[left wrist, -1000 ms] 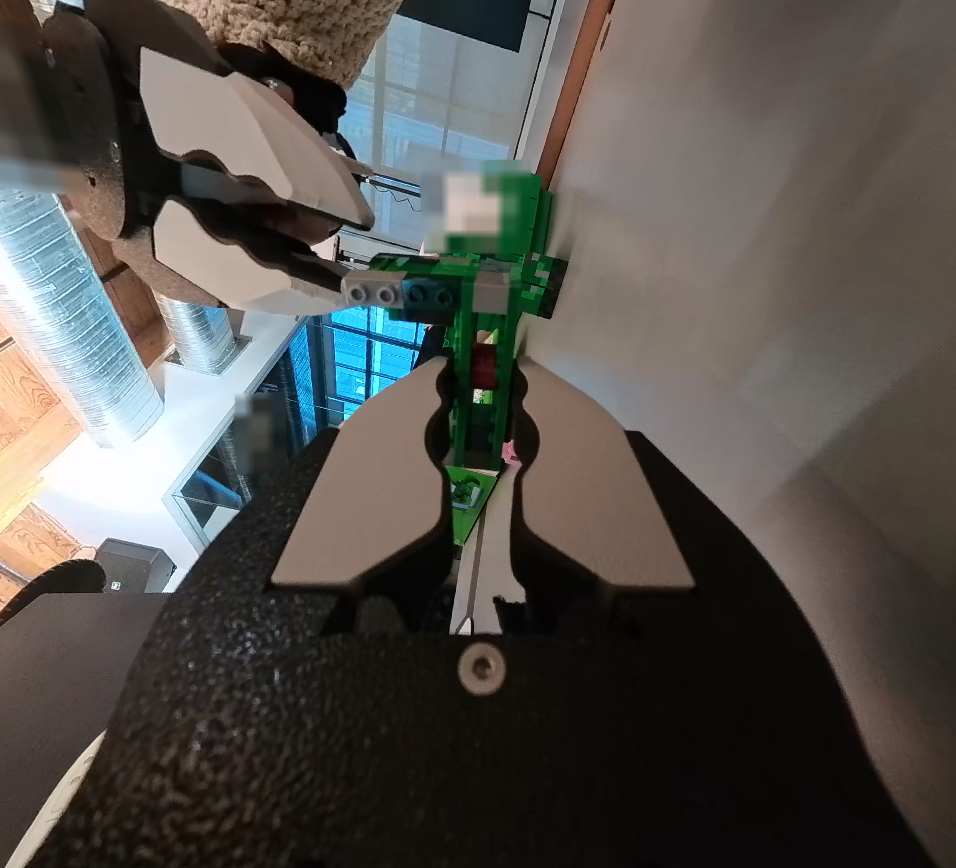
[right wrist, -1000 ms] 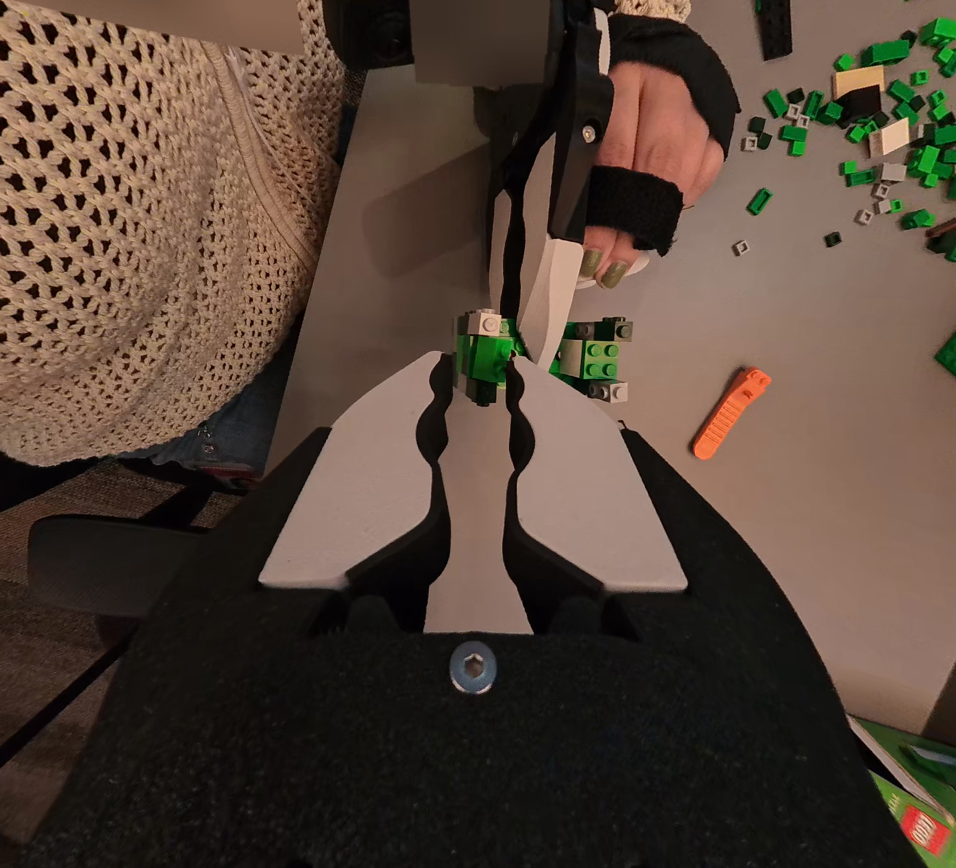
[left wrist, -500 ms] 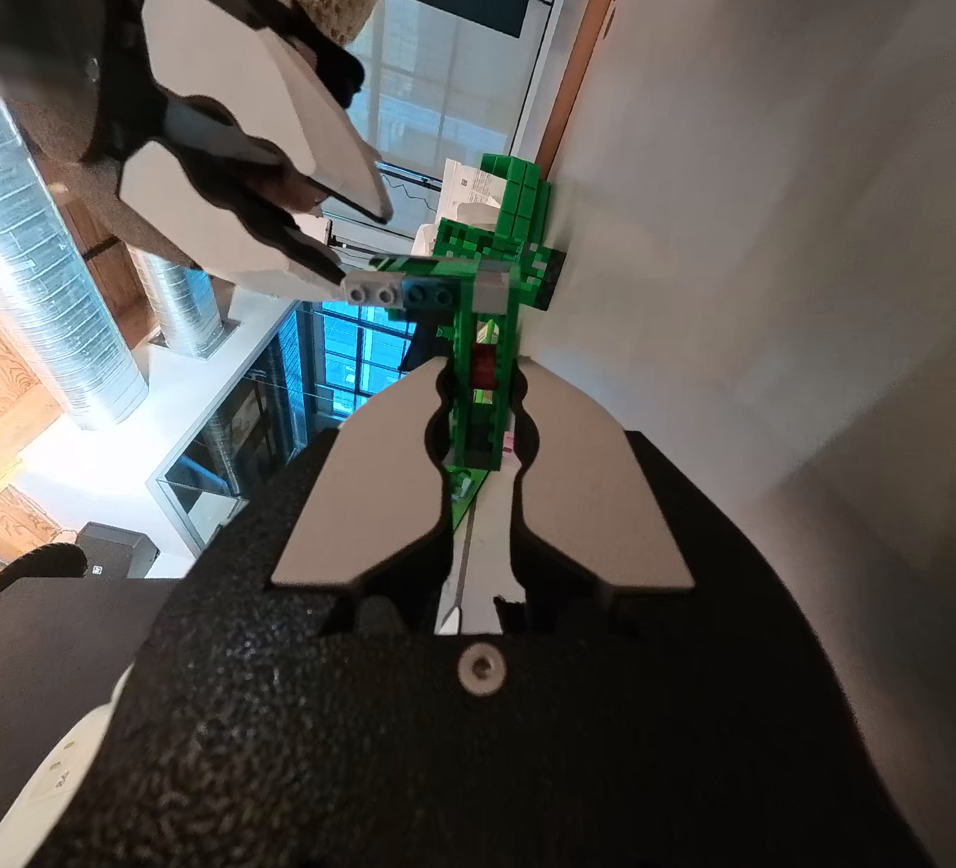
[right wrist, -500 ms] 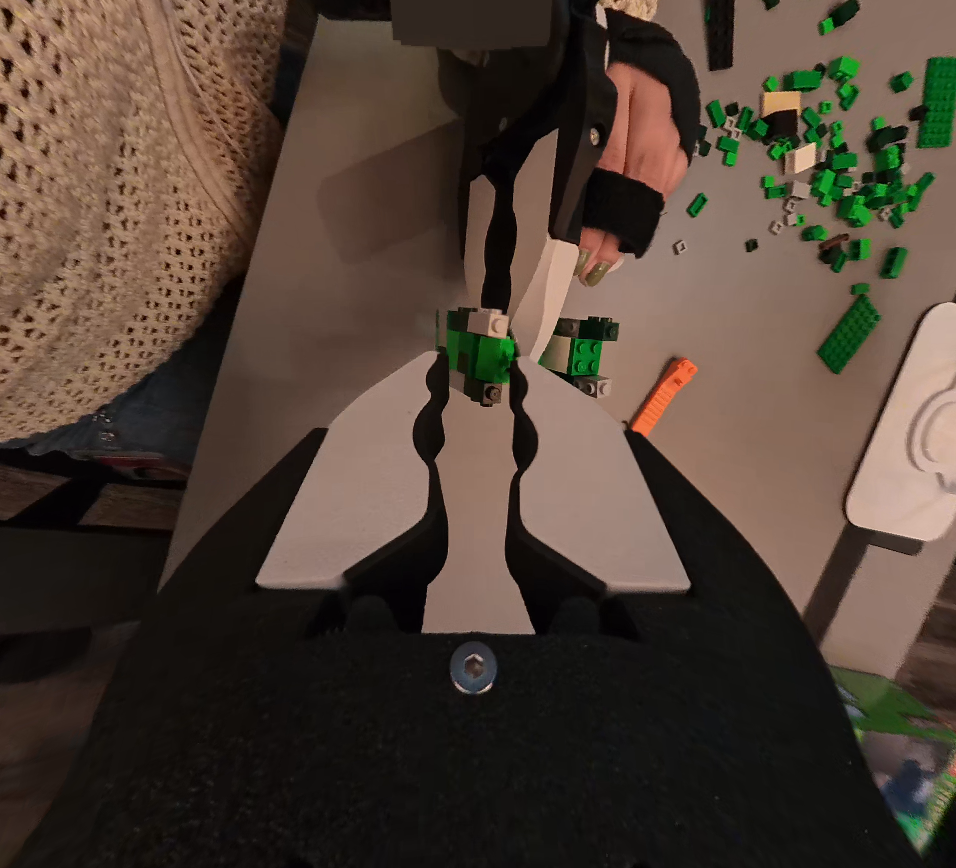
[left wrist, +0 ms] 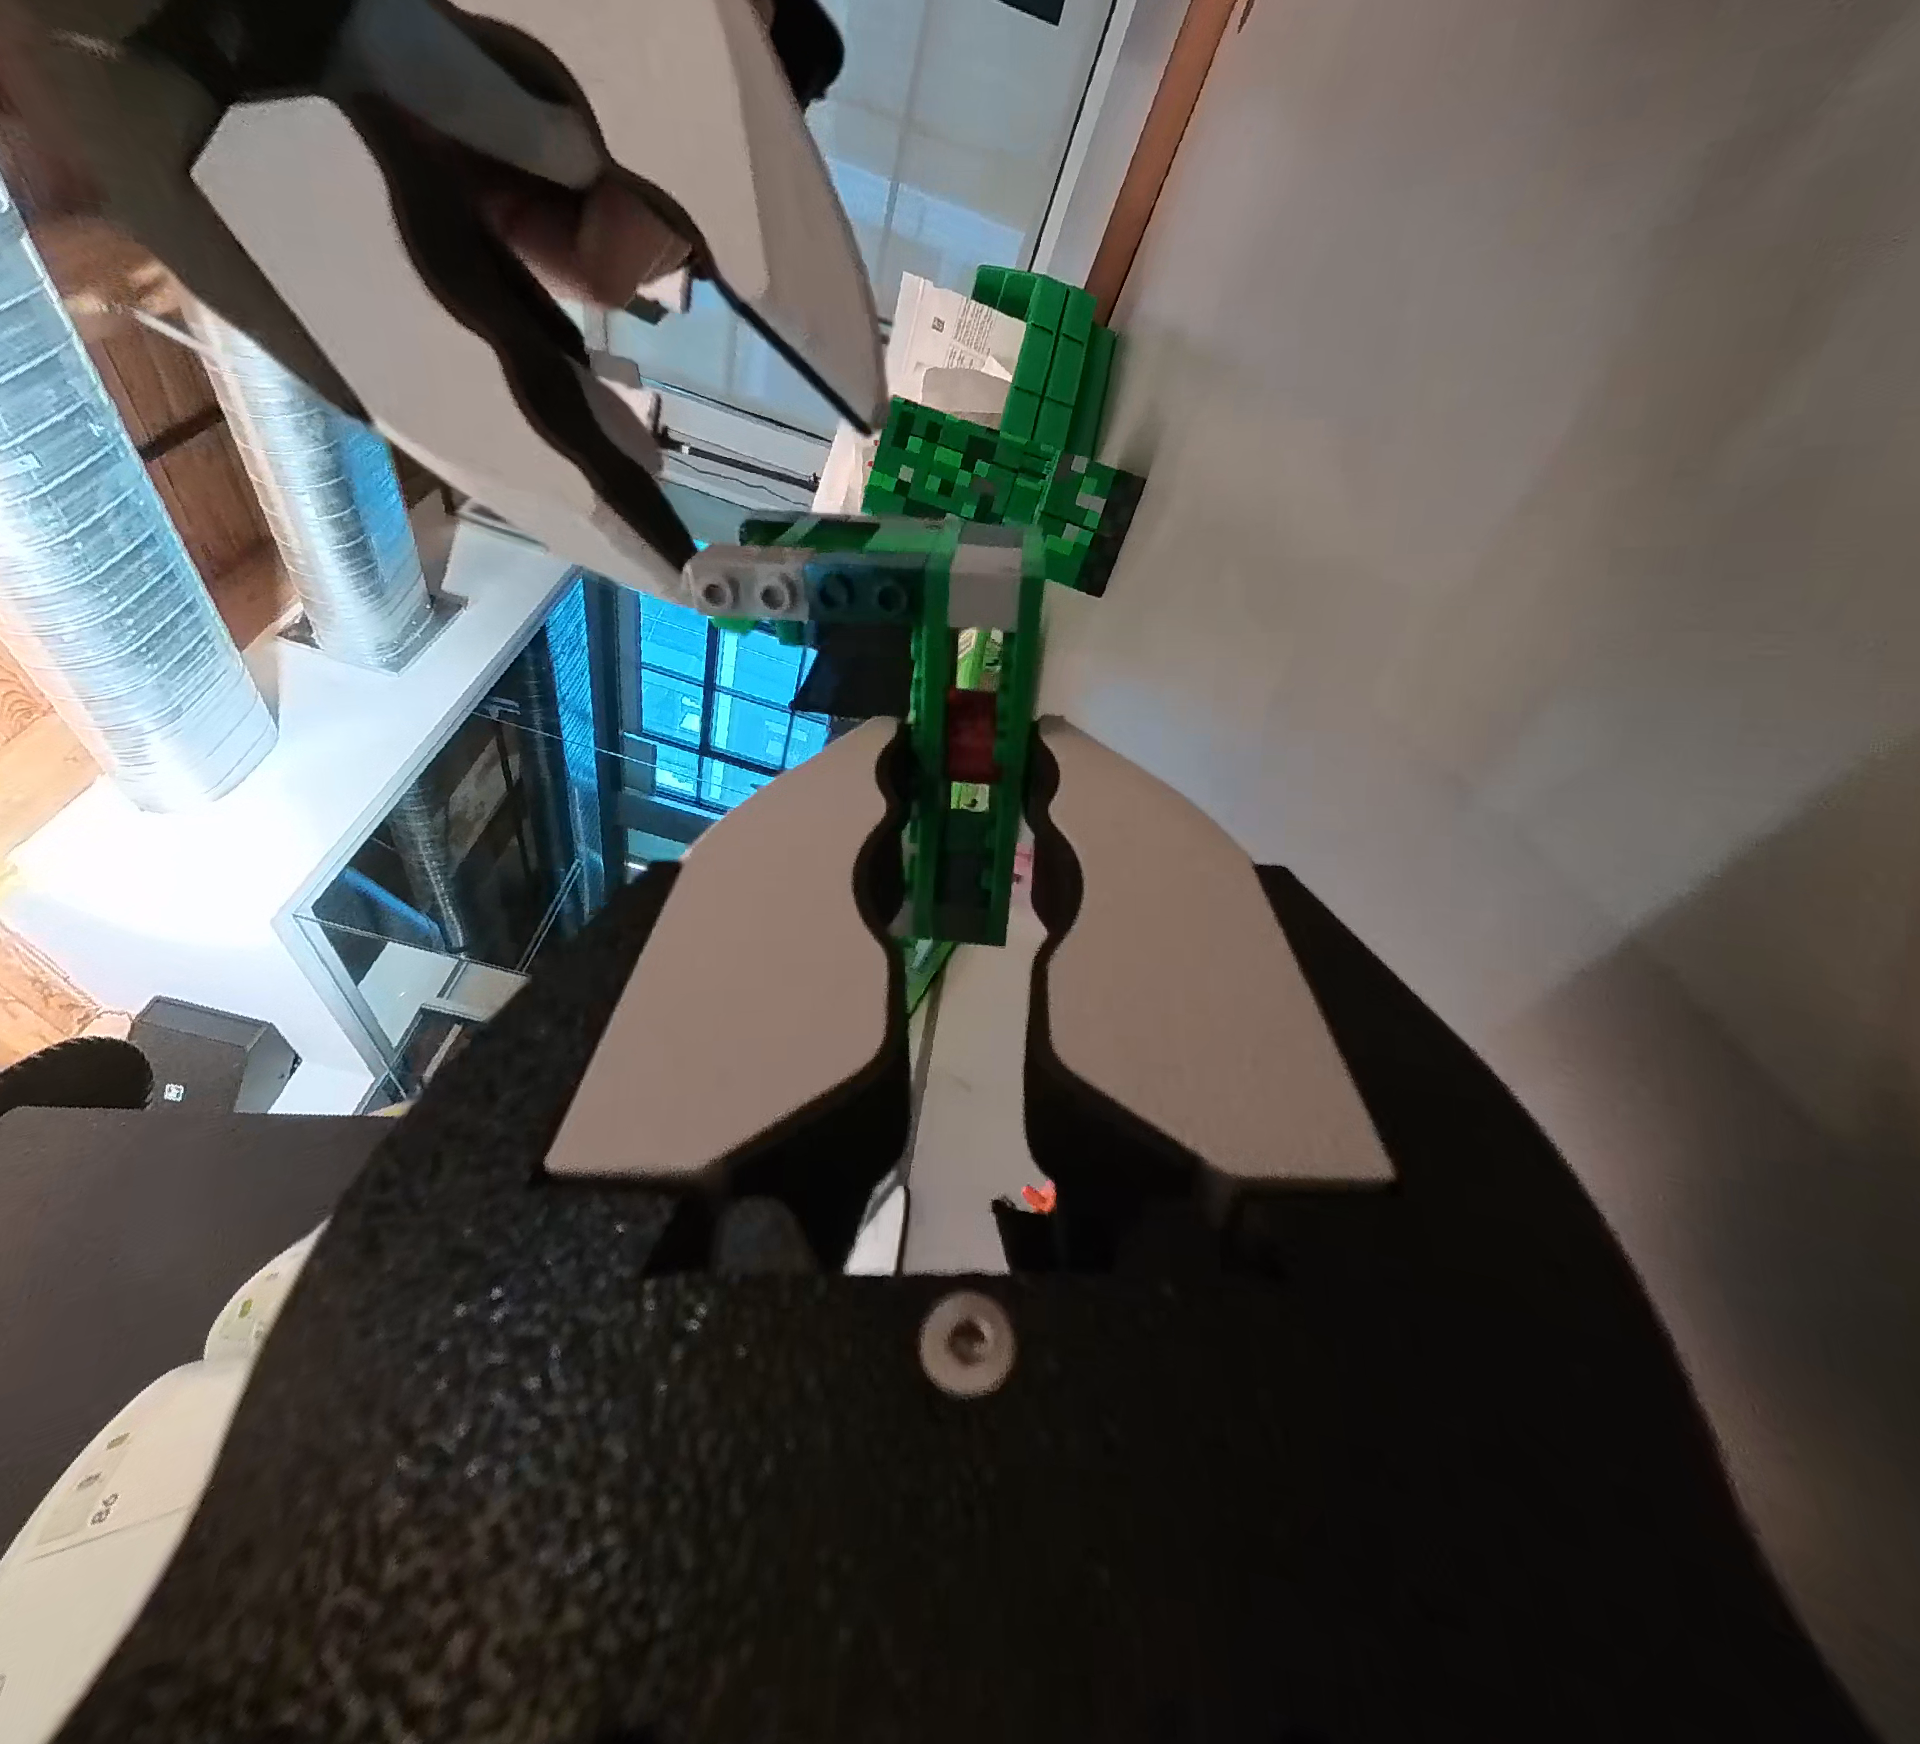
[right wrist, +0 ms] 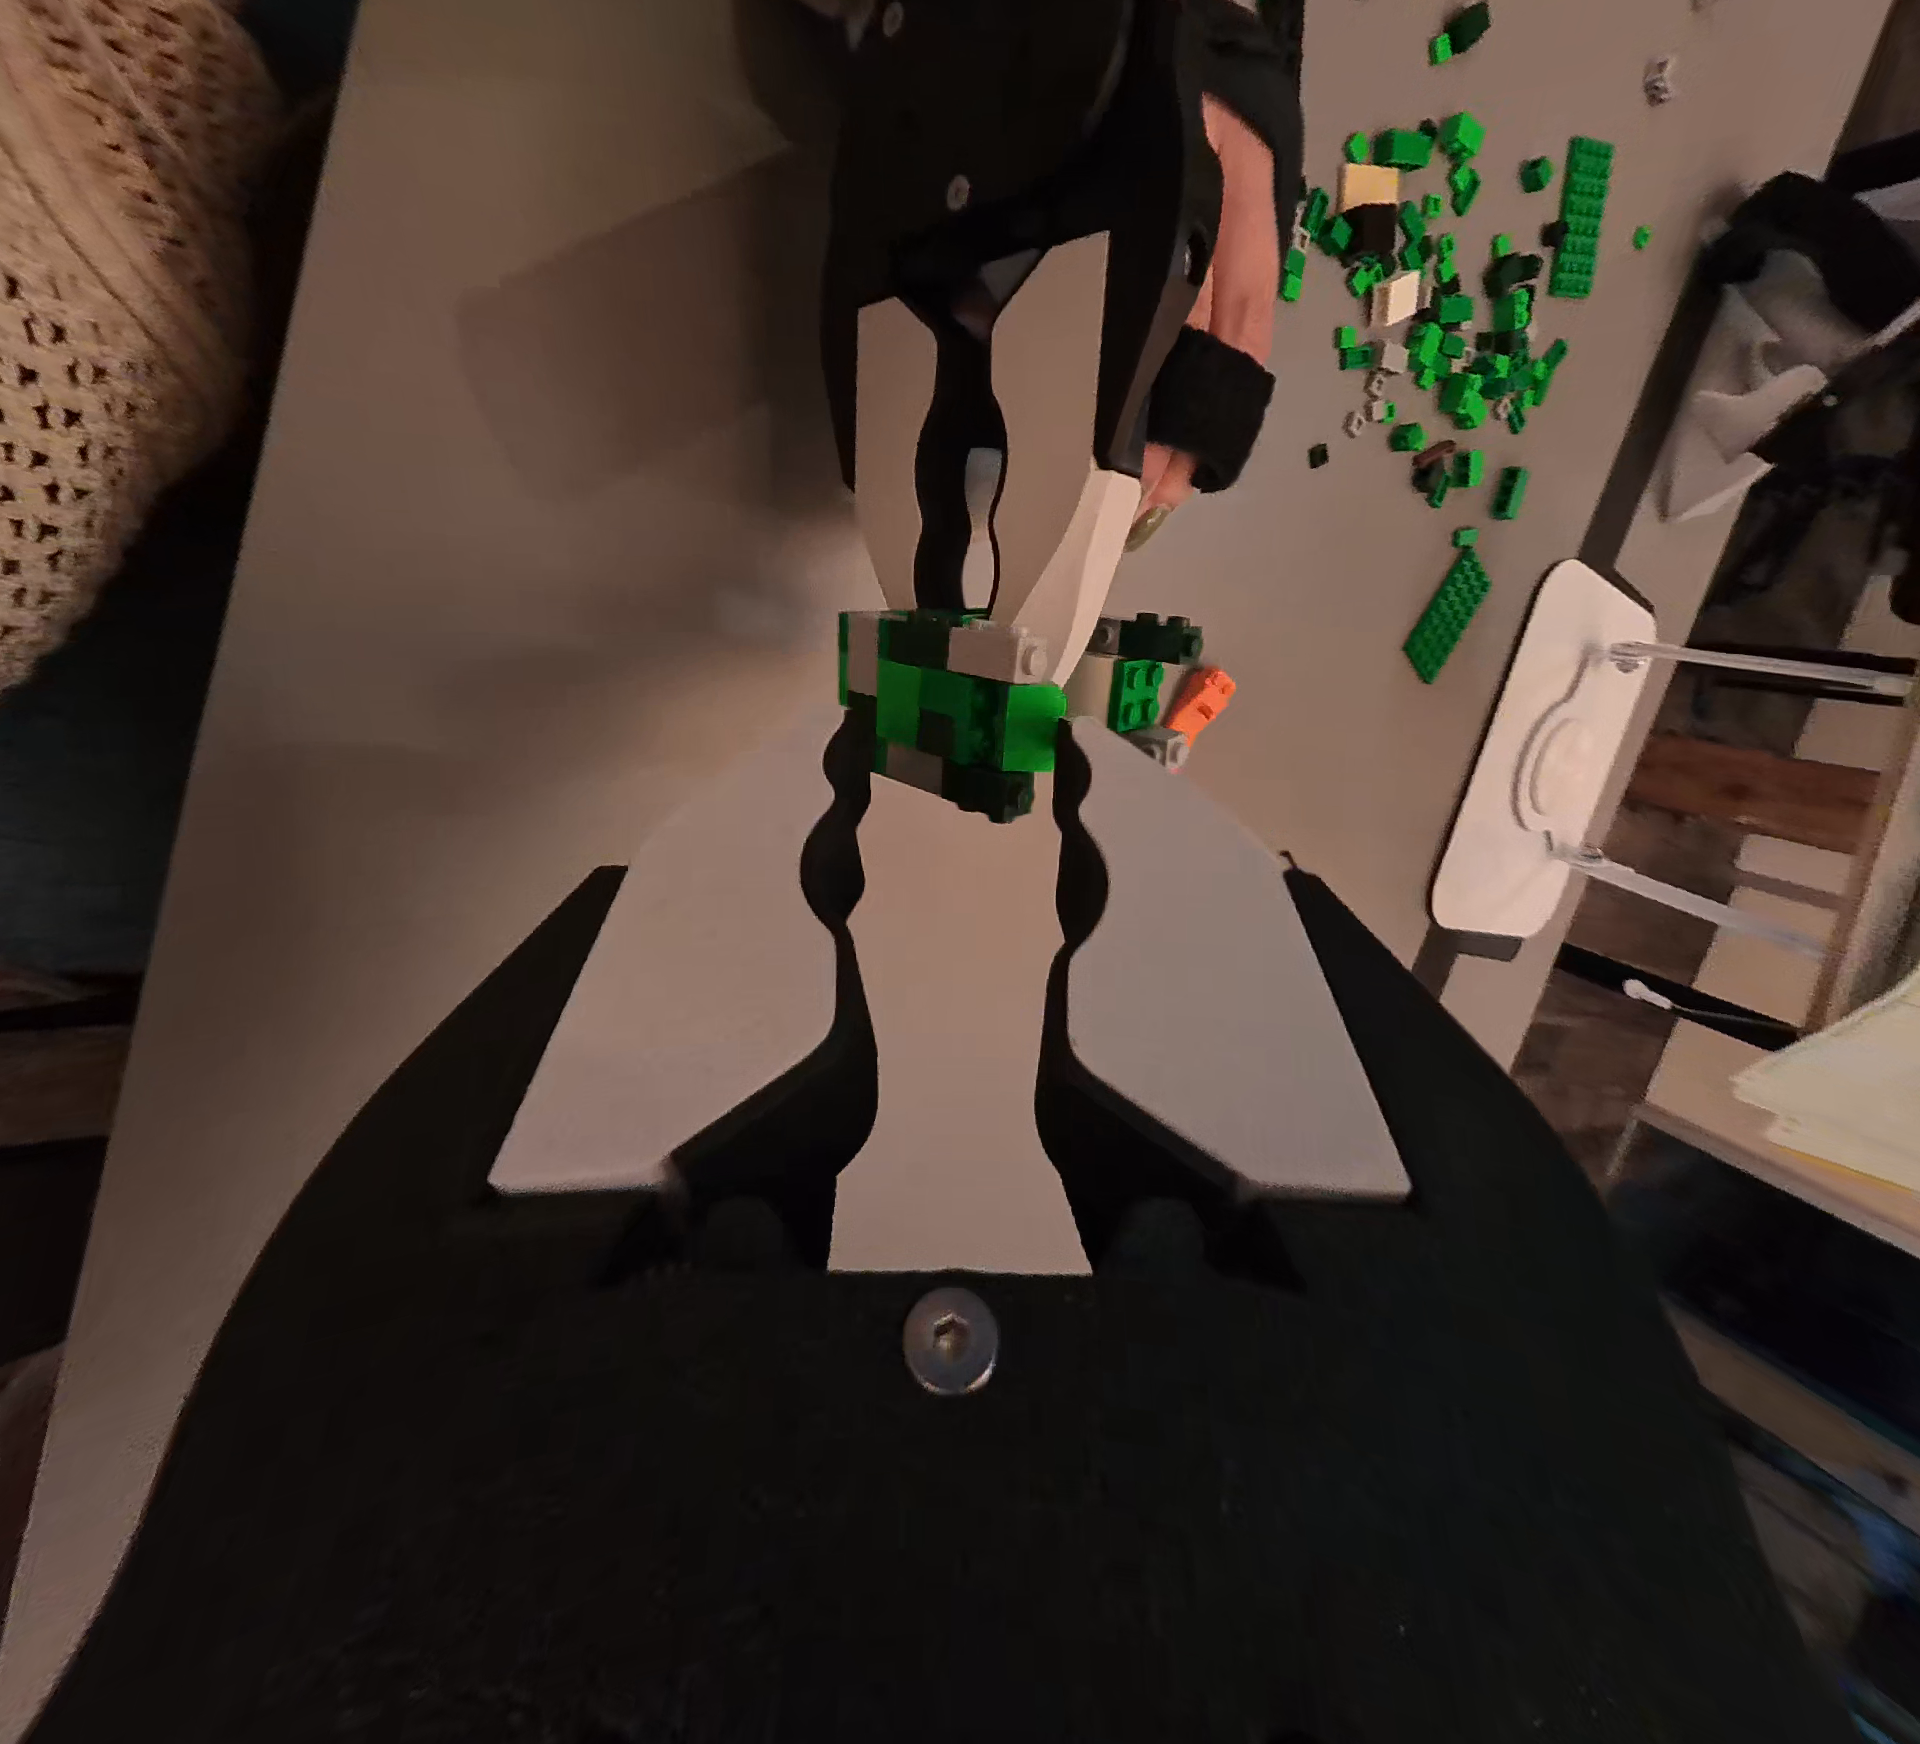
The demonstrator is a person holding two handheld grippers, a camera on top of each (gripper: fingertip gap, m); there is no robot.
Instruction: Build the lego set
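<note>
Left tongs (left wrist: 961, 785) clamped on the green lego build (left wrist: 971, 759), held above the table (right wrist: 582, 551). Right tongs (right wrist: 961, 738) spread wide, straddling the build's far end, lower tip touching its grey stud brick (left wrist: 746, 591). Loose bricks (right wrist: 1444, 323) scattered well apart; orange separator (right wrist: 1200, 702) just beside.

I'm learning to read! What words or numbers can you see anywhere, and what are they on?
White paper sheet behind the green lego build: small print, too small to read.
White object at the lower left: a few printed characters, which I won't copy out.
Black box: tiny sticker, unreadable.
Right wrist view: no writing shows on the loose bricks.
</note>
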